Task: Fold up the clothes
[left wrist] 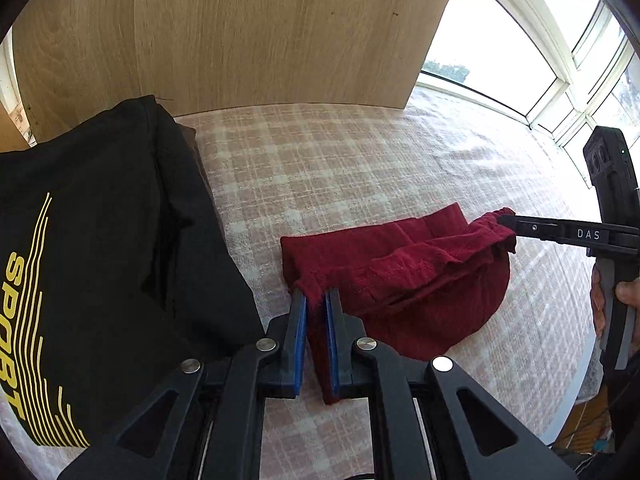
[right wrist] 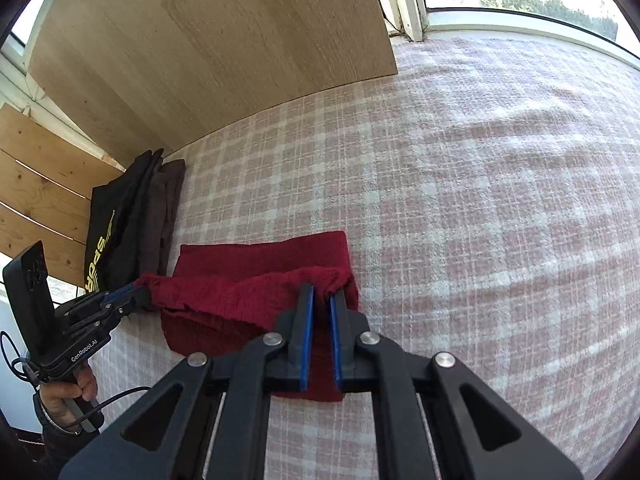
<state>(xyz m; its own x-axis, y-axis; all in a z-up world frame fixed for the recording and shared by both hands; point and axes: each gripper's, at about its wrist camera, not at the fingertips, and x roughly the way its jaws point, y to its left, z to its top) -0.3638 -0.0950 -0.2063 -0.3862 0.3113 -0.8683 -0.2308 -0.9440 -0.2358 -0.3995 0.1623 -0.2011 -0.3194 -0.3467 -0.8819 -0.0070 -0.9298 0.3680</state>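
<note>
While you held one tool in each hand, the dark red knitted garment (left wrist: 400, 276) lay partly folded on the pink-and-white checked cloth (left wrist: 360, 168) that covered the worktop. You had the left tool (left wrist: 316, 300) pinching one corner of the garment's raised upper edge: red fabric ran between its blue pads (left wrist: 300, 336), and the jaws stood narrow. You had the right tool (right wrist: 322, 300) pinching the opposite corner in the same manner, with bunched red fabric gathered at its tips and a strip of fabric visible between the blue pads (right wrist: 307, 336). The gripped edge was lifted off the lower layer and stretched between the two tools, while the lower layer stayed flat on the cloth.

Your right hand (left wrist: 624, 304) gripped the handle at the right edge of the left wrist view. Your left hand (right wrist: 68, 396) gripped its handle at the lower left of the right wrist view.

A folded black T-shirt with yellow stripes and lettering (left wrist: 100, 260) lay on the cloth just beside the red garment, on top of a folded brown garment (right wrist: 164, 220). A light wooden panel (left wrist: 240, 32) stood upright along the far edge, next to a bright window (left wrist: 500, 40).
</note>
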